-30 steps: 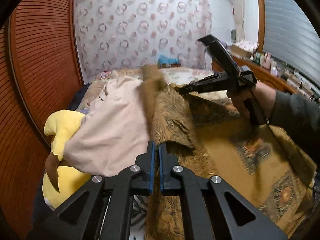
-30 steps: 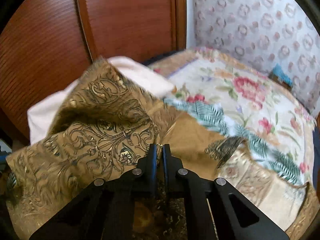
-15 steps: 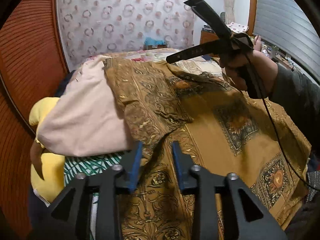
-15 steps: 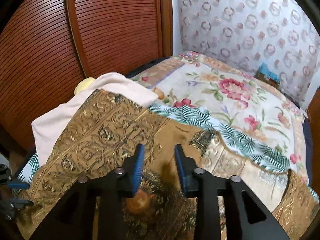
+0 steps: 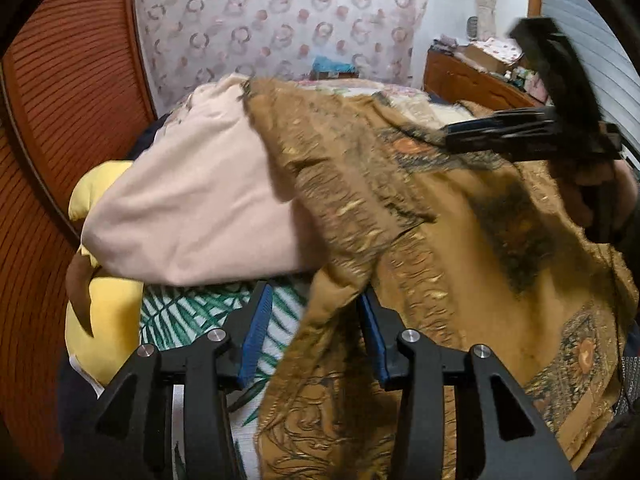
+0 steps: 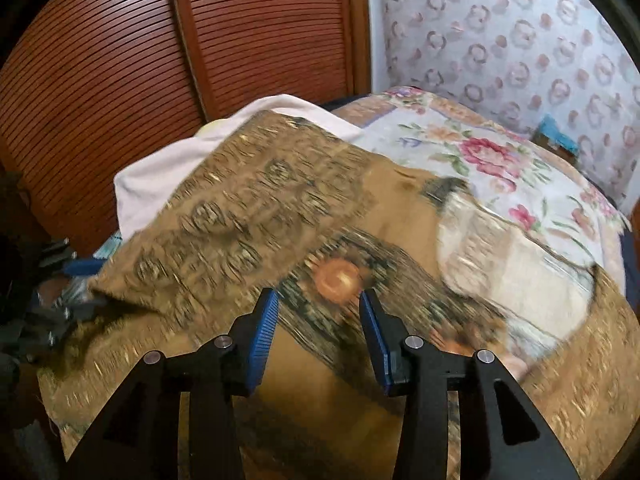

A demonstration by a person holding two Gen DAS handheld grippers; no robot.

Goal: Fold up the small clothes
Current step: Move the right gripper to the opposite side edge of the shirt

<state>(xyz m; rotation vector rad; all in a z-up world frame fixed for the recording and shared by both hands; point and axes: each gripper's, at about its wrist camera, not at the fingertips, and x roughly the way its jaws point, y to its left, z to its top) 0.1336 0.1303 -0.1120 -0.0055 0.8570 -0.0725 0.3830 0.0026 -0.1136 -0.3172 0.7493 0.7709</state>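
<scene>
Bedroom, slatted wood doors left, patterned wall far; bed (image 5: 276, 320) carries everything.

Left wrist view: left tool (image 5: 316, 330) jaws apart, just opened; brown scarf (image 5: 472, 248) edge hangs between pads, not pinched. Scarf spreads right and far from tool. Right tool (image 5: 450, 138) far right over scarf, blurred. One pink garment (image 5: 200, 208) left, partly under scarf; one yellow plush (image 5: 104, 312).

Right wrist view: right tool (image 6: 318, 330) jaws apart, just opened, nothing between. One scarf (image 6: 256, 216) lies below, long axis near-left to far-right. Left tool nearer its near edge.
</scene>
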